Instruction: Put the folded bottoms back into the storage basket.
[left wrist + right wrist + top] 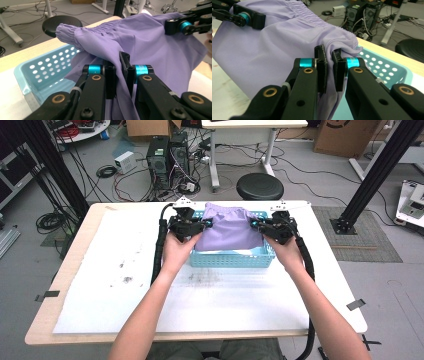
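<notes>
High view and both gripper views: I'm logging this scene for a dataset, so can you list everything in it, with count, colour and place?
Garment: one, lilac, elastic waistband, held over the basket by both grippers.
Basket: one, light blue, perforated, far middle of table.
Table: one, wooden edge, white sheet on top.
Stool: one, black, round, on the floor beyond the table.
Computer towers: two, black, floor behind table, with cables.
Cardboard boxes: two, brown, far floor.
Left gripper: one, black, fingers pinching the garment's left side.
Right gripper: one, black, fingers pinching its right side.
Forearms: two, entering from the bottom.
</notes>
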The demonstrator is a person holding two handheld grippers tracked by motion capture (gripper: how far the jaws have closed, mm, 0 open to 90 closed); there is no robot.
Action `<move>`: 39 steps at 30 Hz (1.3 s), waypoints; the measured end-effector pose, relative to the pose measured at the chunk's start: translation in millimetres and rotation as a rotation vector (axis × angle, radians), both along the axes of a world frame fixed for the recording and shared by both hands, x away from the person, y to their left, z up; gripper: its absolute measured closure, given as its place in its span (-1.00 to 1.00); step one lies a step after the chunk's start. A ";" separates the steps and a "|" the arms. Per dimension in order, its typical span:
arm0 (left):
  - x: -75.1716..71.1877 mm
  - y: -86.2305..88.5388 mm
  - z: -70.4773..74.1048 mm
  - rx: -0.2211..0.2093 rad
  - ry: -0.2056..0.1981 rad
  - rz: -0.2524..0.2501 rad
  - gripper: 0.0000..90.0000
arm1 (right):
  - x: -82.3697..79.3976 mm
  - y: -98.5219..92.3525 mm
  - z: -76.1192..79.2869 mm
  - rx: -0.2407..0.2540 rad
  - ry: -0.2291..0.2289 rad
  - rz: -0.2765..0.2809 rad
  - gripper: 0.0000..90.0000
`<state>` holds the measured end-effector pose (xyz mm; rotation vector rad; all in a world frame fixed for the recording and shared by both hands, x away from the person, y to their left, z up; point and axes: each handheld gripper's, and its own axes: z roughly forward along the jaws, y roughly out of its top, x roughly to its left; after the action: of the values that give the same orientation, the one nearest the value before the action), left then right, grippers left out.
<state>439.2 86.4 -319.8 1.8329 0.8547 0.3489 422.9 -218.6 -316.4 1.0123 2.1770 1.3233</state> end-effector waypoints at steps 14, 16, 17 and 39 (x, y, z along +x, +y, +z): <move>35.6 -8.5 -24.5 0.037 -0.006 0.004 0.87 | 39.4 -0.1 -21.8 -0.040 0.028 -0.042 0.90; 38.5 -9.5 -29.5 0.053 0.002 0.007 0.86 | 42.3 0.7 -24.8 -0.050 0.031 -0.049 0.77; 39.6 -10.5 -33.0 0.072 0.000 0.025 0.81 | 43.2 1.0 -25.9 -0.058 0.031 -0.063 0.59; -40.5 61.4 -36.4 0.077 -0.150 0.032 -0.25 | -18.6 -58.6 -33.9 0.034 -0.048 -0.117 -0.13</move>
<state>398.7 147.8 -356.2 1.8396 0.7771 0.5390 404.2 -277.2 -350.3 1.0919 2.0337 1.3214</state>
